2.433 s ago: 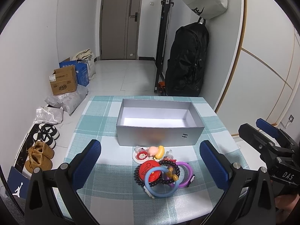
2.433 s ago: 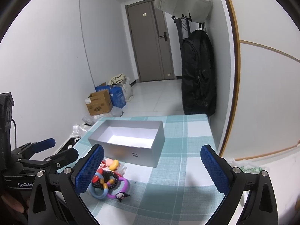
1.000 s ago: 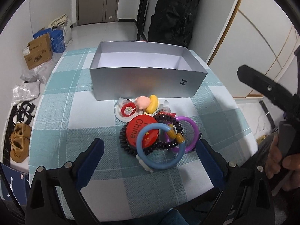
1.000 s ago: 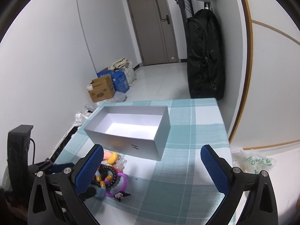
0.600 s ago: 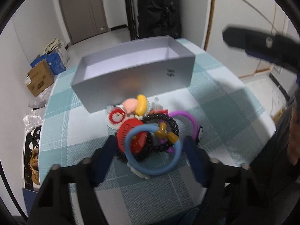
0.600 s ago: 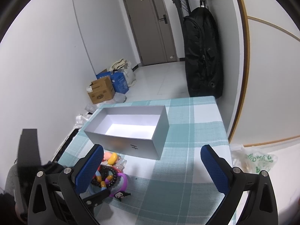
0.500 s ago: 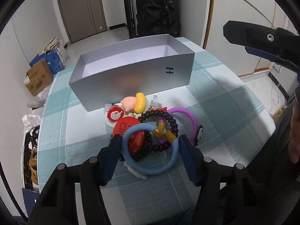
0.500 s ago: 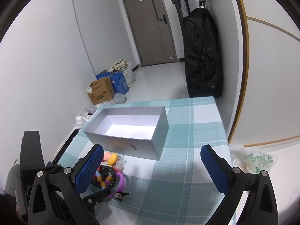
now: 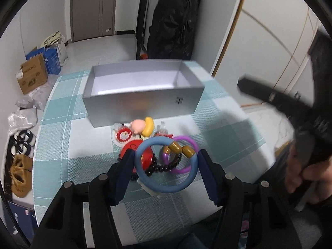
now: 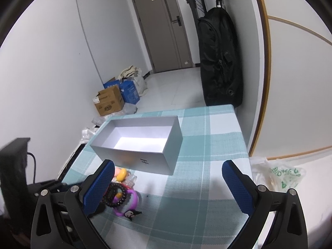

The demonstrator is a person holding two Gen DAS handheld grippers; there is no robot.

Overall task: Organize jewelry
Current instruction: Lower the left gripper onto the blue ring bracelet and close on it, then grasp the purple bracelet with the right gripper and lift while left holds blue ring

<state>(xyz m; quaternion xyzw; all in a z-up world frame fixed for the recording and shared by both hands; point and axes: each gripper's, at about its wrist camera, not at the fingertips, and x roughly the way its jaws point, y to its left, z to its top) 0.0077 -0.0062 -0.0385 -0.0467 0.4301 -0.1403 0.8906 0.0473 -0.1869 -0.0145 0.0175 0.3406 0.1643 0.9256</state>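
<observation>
Left wrist view: the blue ring (image 9: 166,164) sits clamped across its width in the left claw (image 9: 165,167), just in front of the box (image 9: 143,93), probably so it lifts clear of the tangled pile (image 9: 164,155). The right claw (image 10: 168,183) hangs open, empty, near the box.

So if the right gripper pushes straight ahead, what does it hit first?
Probably the checked tablecloth: the open right gripper frames bare cloth. The grey box sits left of centre, the purple bracelet by its left finger. Depth is unclear.
</observation>
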